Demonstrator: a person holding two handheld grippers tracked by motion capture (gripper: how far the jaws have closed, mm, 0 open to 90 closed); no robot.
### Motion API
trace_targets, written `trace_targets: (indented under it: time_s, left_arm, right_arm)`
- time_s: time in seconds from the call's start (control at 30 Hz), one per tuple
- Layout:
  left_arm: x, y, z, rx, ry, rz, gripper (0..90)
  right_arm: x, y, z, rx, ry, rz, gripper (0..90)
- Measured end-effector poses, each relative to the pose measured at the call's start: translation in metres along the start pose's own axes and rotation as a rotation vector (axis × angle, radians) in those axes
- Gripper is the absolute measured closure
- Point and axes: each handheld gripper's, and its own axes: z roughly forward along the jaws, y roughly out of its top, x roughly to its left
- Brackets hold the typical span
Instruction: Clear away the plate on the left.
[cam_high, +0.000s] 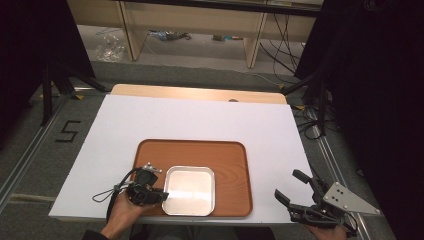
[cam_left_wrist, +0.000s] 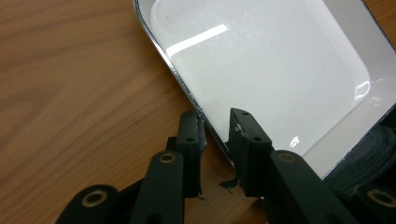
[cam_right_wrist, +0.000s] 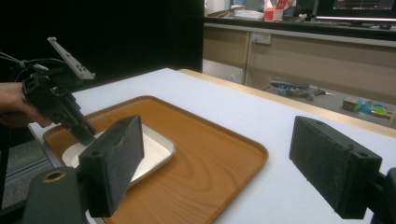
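Your left tool (cam_left_wrist: 215, 128) has its jaws astride the near-left rim of the square metal dish (cam_left_wrist: 280, 70), one jaw outside on the wood, the other inside over the dish floor. A narrow gap is visible between them, so I judge them closing on the rim, not yet clamped; whether the pads actually touch the metal I cannot tell.

The main risk is the bite itself. It takes just a thin edge close to a rounded corner, and the metal is smooth and shiny. If you lift from here, the dish will likely hang from that one edge, tilt away from the tool and slip out, or pivot and clatter back onto the wooden tray (cam_high: 230, 155). Closing with the outer jaw pressed on the tray could also push the dish sideways rather than grip it.

Seen from above, the dish lies just to the right of the left tool (cam_high: 150, 192), at the near edge of the tray, roughly midway across it.

Your right tool (cam_high: 292, 187) is well apart from the dish, beyond the tray's right edge over the white tabletop (cam_high: 200, 120), jaws wide apart and holding nothing, so it offers no support if the dish drops.
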Motion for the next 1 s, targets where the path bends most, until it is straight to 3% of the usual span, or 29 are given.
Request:
trace_targets:
  time_s: [0.1, 0.17, 0.2, 0.23, 0.27, 0.43, 0.53, 0.57, 0.6, 0.63, 0.67, 0.77, 0.8, 0.83, 0.87, 0.9, 0.93, 0.97, 1.0]
  left_arm:
    - [-0.001, -0.001, 0.0, 0.002, -0.019, -0.001, 73.6]
    - [-0.002, 0.0, -0.002, 0.011, 0.002, -0.002, 73.4]
    - [-0.002, 0.0, 0.0, -0.012, -0.016, 0.0, 73.5]
    - [-0.003, 0.0, 0.0, -0.001, -0.029, 0.004, 73.8]
    - [-0.003, 0.0, 0.0, -0.012, -0.016, 0.003, 73.6]
    - [-0.004, 0.001, 0.0, 0.003, -0.027, 0.008, 73.2]
    - [-0.006, 0.001, 0.001, -0.013, -0.034, 0.007, 71.4]
    - [-0.007, 0.001, -0.001, 0.01, -0.024, 0.007, 69.4]
    - [-0.008, 0.001, 0.0, -0.004, -0.012, -0.002, 66.6]
    - [-0.009, 0.002, 0.0, 0.007, -0.025, 0.0, 65.0]
    - [-0.011, 0.002, -0.002, 0.015, -0.014, -0.006, 63.2]
    - [-0.01, 0.003, -0.005, -0.024, 0.034, 0.005, 54.0]
    - [-0.009, 0.003, -0.009, -0.027, 0.085, 0.016, 51.7]
    - [-0.009, 0.003, -0.009, -0.027, 0.085, 0.016, 49.5]
    - [-0.007, 0.004, -0.014, -0.065, 0.172, 0.034, 46.9]
    - [-0.007, 0.004, -0.014, -0.065, 0.172, 0.034, 45.1]
    - [-0.008, 0.005, -0.022, -0.087, 0.247, 0.036, 44.0]
    - [-0.008, 0.005, -0.022, -0.087, 0.247, 0.036, 42.7]
    - [-0.009, 0.005, -0.026, -0.141, 0.277, 0.027, 40.9]
  right_arm:
    - [0.0, 0.0, 0.0, -0.001, 0.001, -0.001, 18.5]
    - [0.0, 0.0, 0.0, 0.003, -0.004, 0.0, 18.5]
    - [0.0, 0.0, 0.0, 0.003, -0.004, 0.0, 18.5]
    - [0.0, 0.0, 0.0, 0.0, -0.003, 0.0, 18.5]
    - [0.0, 0.0, 0.0, -0.001, -0.003, 0.001, 18.4]
    - [0.0, 0.0, 0.0, -0.001, 0.001, 0.001, 18.5]
    - [0.0, 0.0, 0.0, 0.001, -0.002, 0.002, 18.5]
    - [0.0, 0.0, 0.0, 0.001, -0.005, 0.003, 18.5]
    - [0.0, 0.0, 0.0, 0.002, -0.005, 0.003, 18.5]
    - [0.0, 0.0, 0.0, 0.004, -0.003, 0.003, 18.5]
    - [0.0, 0.0, 0.0, 0.004, -0.006, 0.003, 18.5]
    - [0.0, 0.0, 0.0, 0.003, -0.004, 0.003, 18.5]
    - [0.0, 0.0, 0.0, 0.002, 0.001, 0.004, 18.5]
    - [0.0, 0.0, 0.0, 0.001, 0.001, 0.003, 18.5]
    - [0.0, 0.0, 0.0, 0.001, 0.0, 0.003, 18.5]
    - [0.0, 0.0, 0.0, 0.001, 0.0, 0.003, 18.5]
    - [0.0, 0.0, 0.0, 0.003, -0.002, 0.002, 18.5]
    - [0.0, 0.0, 0.0, 0.003, -0.002, 0.002, 18.5]
    - [0.0, 0.0, 0.0, 0.001, 0.001, 0.002, 18.5]
